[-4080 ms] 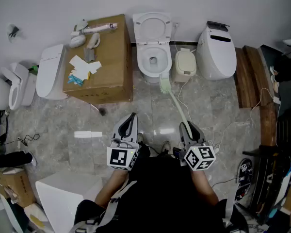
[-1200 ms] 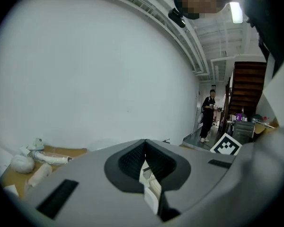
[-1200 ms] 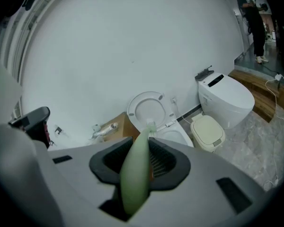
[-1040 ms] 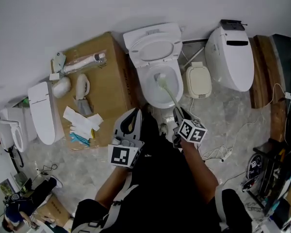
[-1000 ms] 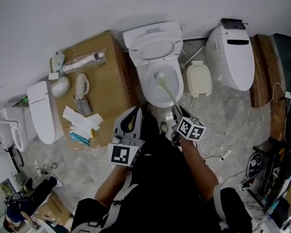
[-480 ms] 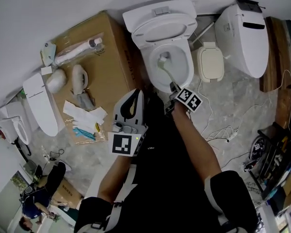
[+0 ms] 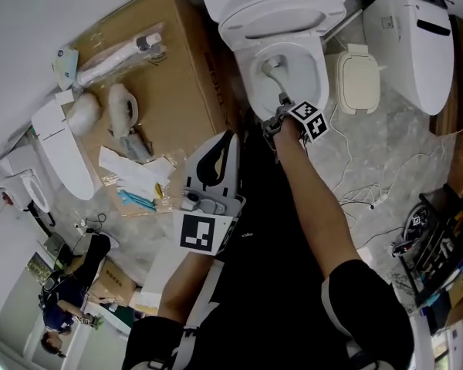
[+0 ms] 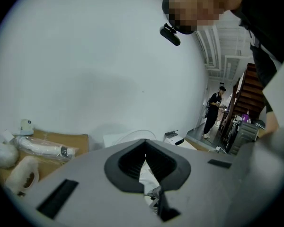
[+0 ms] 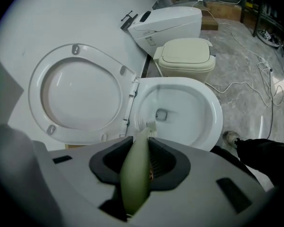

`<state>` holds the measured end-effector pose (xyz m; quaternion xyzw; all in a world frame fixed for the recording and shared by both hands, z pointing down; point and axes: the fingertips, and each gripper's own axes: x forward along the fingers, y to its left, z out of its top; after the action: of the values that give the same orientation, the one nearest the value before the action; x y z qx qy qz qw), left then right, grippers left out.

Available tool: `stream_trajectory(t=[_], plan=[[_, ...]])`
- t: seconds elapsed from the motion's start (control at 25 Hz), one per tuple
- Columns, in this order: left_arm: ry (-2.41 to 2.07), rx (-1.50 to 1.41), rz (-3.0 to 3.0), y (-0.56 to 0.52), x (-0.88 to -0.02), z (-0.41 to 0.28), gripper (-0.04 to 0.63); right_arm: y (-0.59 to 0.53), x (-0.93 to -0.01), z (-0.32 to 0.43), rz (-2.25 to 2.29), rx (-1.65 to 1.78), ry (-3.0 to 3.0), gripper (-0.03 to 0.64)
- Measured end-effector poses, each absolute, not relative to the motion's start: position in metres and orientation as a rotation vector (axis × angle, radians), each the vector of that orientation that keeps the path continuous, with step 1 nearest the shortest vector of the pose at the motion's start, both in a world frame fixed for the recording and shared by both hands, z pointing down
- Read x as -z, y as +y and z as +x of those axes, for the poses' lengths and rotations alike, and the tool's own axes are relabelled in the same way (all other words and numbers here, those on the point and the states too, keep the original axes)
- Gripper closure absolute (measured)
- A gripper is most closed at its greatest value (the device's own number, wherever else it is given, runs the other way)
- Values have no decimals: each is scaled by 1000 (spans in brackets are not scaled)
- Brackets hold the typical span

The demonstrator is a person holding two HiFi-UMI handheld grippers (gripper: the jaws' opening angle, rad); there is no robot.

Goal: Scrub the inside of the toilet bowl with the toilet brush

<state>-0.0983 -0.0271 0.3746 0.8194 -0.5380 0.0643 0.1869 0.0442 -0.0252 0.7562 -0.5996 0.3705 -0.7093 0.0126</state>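
The white toilet [image 7: 318, 83] stands at the top of the head view with its lid [image 9: 78, 93] raised. My right gripper [image 7: 282, 108] reaches over the front of the bowl rim [image 9: 213, 112], shut on the pale green handle of the toilet brush [image 9: 136, 174]. The brush head [image 7: 271, 66] is down inside the bowl, its white bristles [image 9: 149, 125] against the left inner wall near the drain. My left gripper [image 7: 231, 136] is held back by my body, left of the toilet, shut with nothing in it [image 8: 145, 143].
A cardboard box [image 7: 162, 60] with plumbing parts and papers stands left of the toilet. A beige bin [image 7: 359, 79] and a second white toilet [image 7: 424, 37] stand to its right. Cables [image 7: 370, 195] lie on the marble floor. A person [image 8: 213, 110] stands far off.
The right gripper has carried the brush from the floor in front of the toilet into the bowl and pushed it further in over the last second. The left gripper has stayed shut by my side.
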Motion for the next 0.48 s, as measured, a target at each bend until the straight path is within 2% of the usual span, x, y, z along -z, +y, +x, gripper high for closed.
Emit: stream_trajectory(t=[0.48], plan=[[-1513,-219,2266,-16,-392,-113,586,-34,-777,21,-1824,2240,1204,505]])
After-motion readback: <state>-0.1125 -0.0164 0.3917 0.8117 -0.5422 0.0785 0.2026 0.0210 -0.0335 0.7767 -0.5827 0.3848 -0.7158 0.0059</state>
